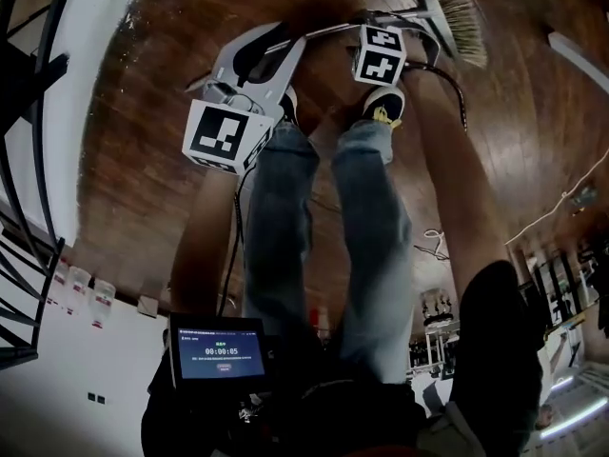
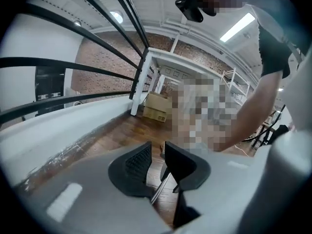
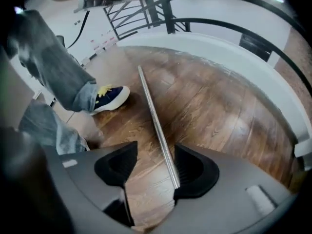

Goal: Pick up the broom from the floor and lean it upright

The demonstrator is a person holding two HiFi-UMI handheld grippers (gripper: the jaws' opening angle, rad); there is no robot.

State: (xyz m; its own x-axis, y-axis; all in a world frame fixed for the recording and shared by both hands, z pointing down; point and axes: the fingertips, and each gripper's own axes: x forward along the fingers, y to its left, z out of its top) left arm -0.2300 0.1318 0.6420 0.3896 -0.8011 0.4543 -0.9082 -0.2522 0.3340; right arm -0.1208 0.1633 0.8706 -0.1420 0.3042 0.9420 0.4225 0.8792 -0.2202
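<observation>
On the floor [image 3: 219, 116], broom [image 3: 151, 106] lies flat — handle sits off-centre between the wide-open jaws of the right gripper [image 3: 156, 150], left gripper [image 2: 157, 152] jaws just narrowly apart over it, neither gripping — closing now could skid the thin handle out.

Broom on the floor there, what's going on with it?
A person in jeans reaches down with tongs in each hand to a broom lying on the wooden floor. The right tongs stand wide open around its metal handle, not squeezing it. The left tongs are only slightly apart, with the handle showing in their gap. Nothing is lifted yet.
</observation>
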